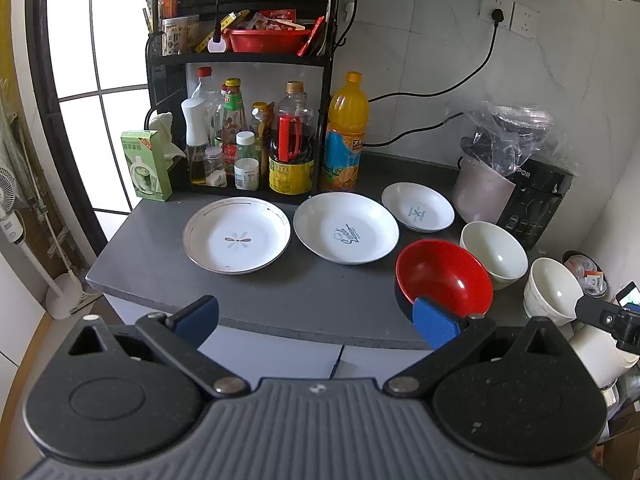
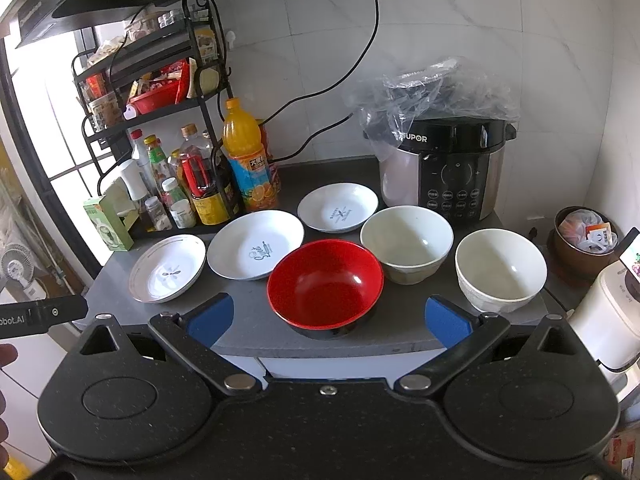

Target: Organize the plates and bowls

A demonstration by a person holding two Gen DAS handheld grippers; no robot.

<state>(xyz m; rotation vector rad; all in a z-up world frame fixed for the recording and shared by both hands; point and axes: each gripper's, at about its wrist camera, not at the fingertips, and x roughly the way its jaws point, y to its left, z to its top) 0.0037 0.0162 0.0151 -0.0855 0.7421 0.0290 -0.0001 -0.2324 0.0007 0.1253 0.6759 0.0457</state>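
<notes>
Grey countertop point(image 2: 248, 320): three plates and three bowls lie spread across it, none stacked, so the sorting looks not yet begun.
Plates: the gold-rimmed plate point(image 1: 237, 235) sits at the left end, the "Sweet" plate point(image 1: 346, 227) just beside it, the small plate point(image 1: 418, 207) behind and to the right, near the rice cooker point(image 2: 452, 172).
Bowls: the red bowl point(image 2: 325, 285) stands at the front edge, its rim close against the "Sweet" plate; the cream bowl point(image 2: 407, 243) is just behind it, and the white bowl point(image 2: 501, 269) stands apart at the right.
Left gripper point(image 1: 316, 320): spread wide and empty, held off the counter edge and facing the plates.
Right gripper point(image 2: 328, 318): also wide and empty, short of the counter, with the red bowl framed between its blue pads point(image 2: 210, 318).
Risk, red bowl: it sits near the front edge; a nudge from a pad before the fingers close could, by my reading, push it into the plate behind or tip it off the counter.
Risk, plates: they are shallow and lie flat, so a pinch on the rim alone may slip, and a dropped plate could chip its neighbour.
Risk, background: the orange drink bottle point(image 1: 345, 136) and condiment rack point(image 1: 240, 120) stand just behind the plates; a reach too deep could topple a bottle.
</notes>
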